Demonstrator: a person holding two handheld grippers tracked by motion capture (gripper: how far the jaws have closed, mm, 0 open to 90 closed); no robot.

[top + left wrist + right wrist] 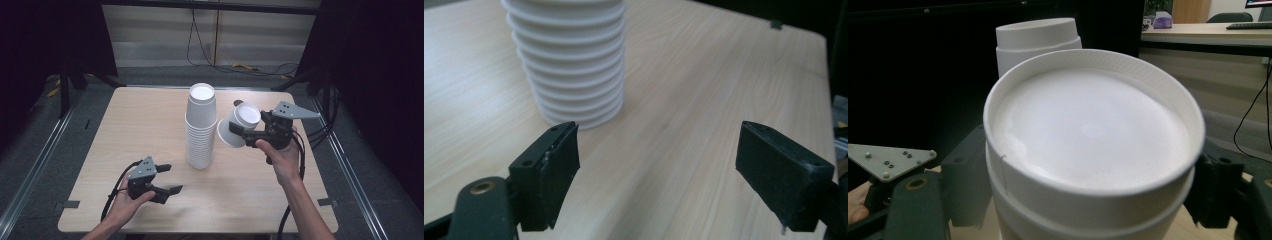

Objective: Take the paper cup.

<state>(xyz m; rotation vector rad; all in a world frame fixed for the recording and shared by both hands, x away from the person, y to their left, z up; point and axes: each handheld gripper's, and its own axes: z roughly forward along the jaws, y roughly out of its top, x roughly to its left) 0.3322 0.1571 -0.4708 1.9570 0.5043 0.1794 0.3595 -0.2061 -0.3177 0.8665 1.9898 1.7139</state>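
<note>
The stack of cups (201,127) is plain white, its rims forming even horizontal ribs. At about three o'clock from it, the held cup (239,125) is the same unmarked white. The surface (140,130) is pale wood with fine lengthwise grain. Both the left hand-held gripper (167,178) and the right hand-held gripper (239,131) are black, each topped by a grey plate.

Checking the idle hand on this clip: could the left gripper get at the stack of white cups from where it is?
Probably yes. The left gripper is open and facing the cup stack, with bare table between them. The right gripper, holding its own cup, is on the stack's far side.
</note>
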